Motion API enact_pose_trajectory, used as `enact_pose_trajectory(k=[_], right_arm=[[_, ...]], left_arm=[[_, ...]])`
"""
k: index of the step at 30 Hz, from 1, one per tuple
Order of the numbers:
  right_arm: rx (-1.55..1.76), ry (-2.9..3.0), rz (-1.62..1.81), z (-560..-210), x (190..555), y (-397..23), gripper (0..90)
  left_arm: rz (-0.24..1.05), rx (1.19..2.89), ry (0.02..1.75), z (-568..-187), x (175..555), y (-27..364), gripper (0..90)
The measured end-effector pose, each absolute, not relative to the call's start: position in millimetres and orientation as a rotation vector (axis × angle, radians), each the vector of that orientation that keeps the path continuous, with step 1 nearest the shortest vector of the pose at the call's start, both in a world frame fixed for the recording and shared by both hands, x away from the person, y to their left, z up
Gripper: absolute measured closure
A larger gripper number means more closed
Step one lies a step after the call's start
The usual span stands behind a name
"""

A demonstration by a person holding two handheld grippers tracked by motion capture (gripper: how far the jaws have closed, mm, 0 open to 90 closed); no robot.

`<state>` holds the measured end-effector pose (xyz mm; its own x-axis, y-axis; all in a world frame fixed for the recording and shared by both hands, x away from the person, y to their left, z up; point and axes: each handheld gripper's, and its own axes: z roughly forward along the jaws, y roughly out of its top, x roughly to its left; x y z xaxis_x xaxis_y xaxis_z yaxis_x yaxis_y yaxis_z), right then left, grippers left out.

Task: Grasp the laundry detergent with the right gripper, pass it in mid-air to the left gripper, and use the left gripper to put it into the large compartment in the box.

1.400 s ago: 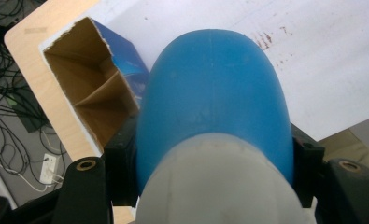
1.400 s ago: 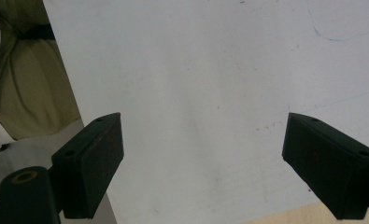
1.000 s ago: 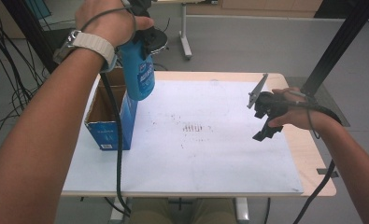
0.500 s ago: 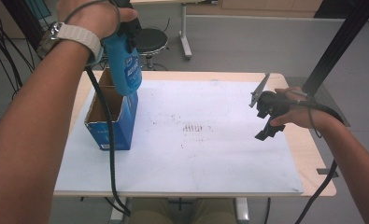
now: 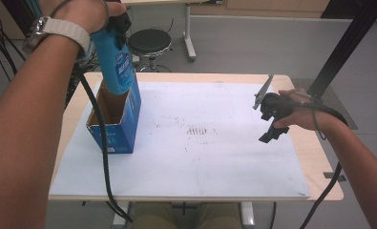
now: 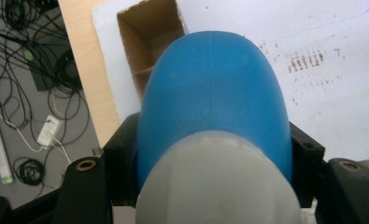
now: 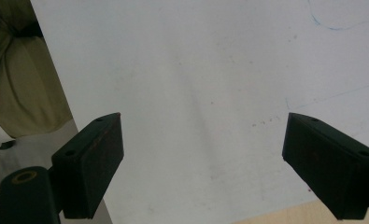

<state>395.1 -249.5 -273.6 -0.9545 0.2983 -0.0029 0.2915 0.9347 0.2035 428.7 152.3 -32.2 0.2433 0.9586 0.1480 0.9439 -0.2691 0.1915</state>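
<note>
The bottle was blue plastic with pale lettering printed down its side and a whitish cap at the top; in the left gripper view its rounded blue body bulged away from the cap toward the counter. The left gripper was clamped on the bottle near its upper end, one black jaw pressed to each side. The bottle hung straight below that gripper, long axis upright, cap up and base down, with its base at the open top of the box, though whether it touched the box could not be told. The box, blue outside and bare brown cardboard inside, stood upright on the white sheet directly beneath the left gripper, flaps open. The right gripper was held well off to the other side, above the sheet near the counter's edge, its jaws spread wide with nothing between them and only bare sheet beneath them in the right gripper view.
</note>
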Motion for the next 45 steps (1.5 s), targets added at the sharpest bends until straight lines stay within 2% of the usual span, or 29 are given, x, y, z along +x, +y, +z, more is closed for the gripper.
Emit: enact_pose_trajectory(k=[27,45], right_arm=[[0.472,3.058,0.32,-276,396,-246,12.6],[0.488,3.066,0.313,-282,398,-246,12.6]], left_arm=[[0.379,2.328,2.004,-55,434,185,37.1],[0.373,2.309,2.018,-80,441,193,37.0]])
